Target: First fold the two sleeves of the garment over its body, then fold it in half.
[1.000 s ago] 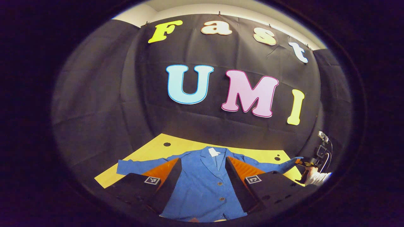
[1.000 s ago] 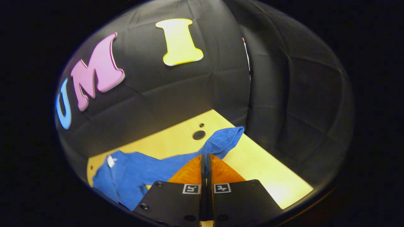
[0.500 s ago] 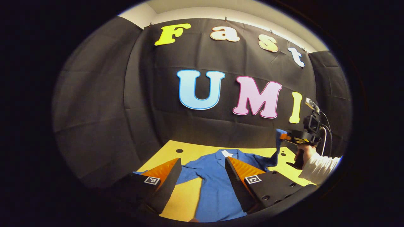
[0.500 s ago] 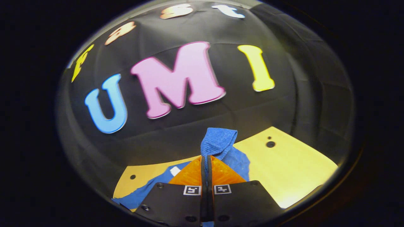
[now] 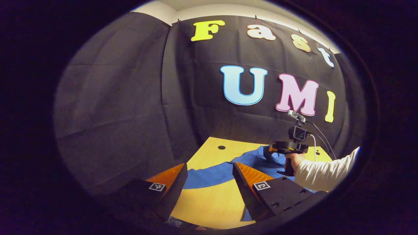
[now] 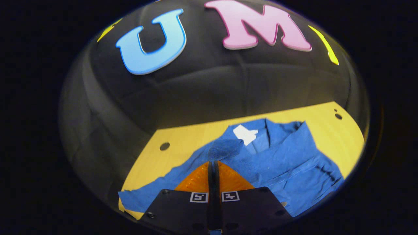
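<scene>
You're holding the left gripper [image 5: 209,182] with its jaws spread wide and nothing between them, hovering over the yellow tabletop [image 5: 209,202]. Straight ahead of its fingers, the blue jacket's left sleeve [image 5: 209,173] is lying flat across the table, stretching off toward the right of that gripper where the rest of the jacket [image 5: 258,160] is sitting.

Further off to the right in the left gripper view, your hand [image 5: 294,160] in a white sleeve [image 5: 326,171] is gripping the right gripper [image 5: 276,150], which is hanging over the jacket's body with a small camera [image 5: 298,132] on top.

In the right gripper view, the right gripper [image 6: 214,171] is pinched tight on the cuff of the right sleeve [image 6: 225,147], both fingers pressing the cloth, with the cuff end poking out just past the tips. It's sitting over the jacket [image 6: 281,163] now, right by the collar, and the white neck tag [image 6: 245,133] is just ahead and a bit to the right of the tips. The left sleeve [image 6: 153,192] is trailing out flat to the left of that gripper across the tabletop [image 6: 183,137].

The jacket front is looking a bit rumpled on the right of the fingers.
</scene>
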Demonstrator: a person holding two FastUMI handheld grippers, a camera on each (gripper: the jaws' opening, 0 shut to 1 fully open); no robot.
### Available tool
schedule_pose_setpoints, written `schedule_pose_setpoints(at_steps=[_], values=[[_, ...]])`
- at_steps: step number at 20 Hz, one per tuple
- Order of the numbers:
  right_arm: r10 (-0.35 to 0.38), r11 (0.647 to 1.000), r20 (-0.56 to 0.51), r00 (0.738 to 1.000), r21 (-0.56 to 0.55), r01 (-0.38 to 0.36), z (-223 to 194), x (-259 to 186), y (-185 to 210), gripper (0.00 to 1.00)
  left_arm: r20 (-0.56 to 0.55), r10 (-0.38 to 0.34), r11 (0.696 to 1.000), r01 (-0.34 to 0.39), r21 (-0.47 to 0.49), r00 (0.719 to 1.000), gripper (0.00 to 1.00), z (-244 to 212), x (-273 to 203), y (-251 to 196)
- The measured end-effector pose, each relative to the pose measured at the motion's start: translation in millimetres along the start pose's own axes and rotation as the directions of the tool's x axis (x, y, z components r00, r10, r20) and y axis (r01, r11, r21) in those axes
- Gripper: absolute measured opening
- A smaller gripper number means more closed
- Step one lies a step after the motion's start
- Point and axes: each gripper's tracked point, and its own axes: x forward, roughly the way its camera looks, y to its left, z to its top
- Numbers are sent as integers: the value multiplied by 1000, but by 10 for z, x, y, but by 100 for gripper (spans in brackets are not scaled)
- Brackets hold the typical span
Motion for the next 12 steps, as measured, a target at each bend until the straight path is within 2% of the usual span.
schedule_pose_setpoints(at_steps=[2, 3, 4, 5, 6, 8, 9, 10, 11, 12], values=[[1, 1000, -56, 998, 20, 0, -251, 168, 7, 1, -14, 33, 999, -33, 2, 999, 80, -64, -39, 174], [26, 998, -84, 996, 55, -22, -334, 235, 59, 0, -25, 41, 999, -41, -4, 999, 80, -99, -40, 215], [68, 994, -107, 992, 98, -58, -368, 255, 147, 1, -37, 42, 999, -42, -16, 998, 80, -154, -32, 234], [104, 987, -125, 987, 135, -87, -390, 247, 233, 7, -51, 36, 999, -37, -35, 998, 81, -195, -6, 234], [173, 973, -126, 977, 177, -149, -362, 197, 370, 7, -60, 25, 998, -29, -60, 998, 80, -228, 24, 218], [276, 943, -120, 953, 227, -245, -253, 48, 560, 18, -63, 14, 995, -20, -97, 998, 80, -253, 85, 218], [275, 946, -105, 956, 207, -250, -187, 4, 527, 20, -57, 9, 994, -15, -104, 998, 80, -243, 119, 226], [262, 954, -86, 961, 174, -245, -114, -59, 439, 36, -45, 7, 995, -12, -101, 999, 80, -236, 176, 219], [254, 960, -78, 964, 145, -241, 2, -144, 367, 28, -27, 2, 996, -4, -87, 1000, 80, -222, 269, 199], [267, 958, -69, 961, 128, -257, 70, -275, 319, 43, -16, 0, 998, -1, -67, 1000, 80, -212, 376, 171]])
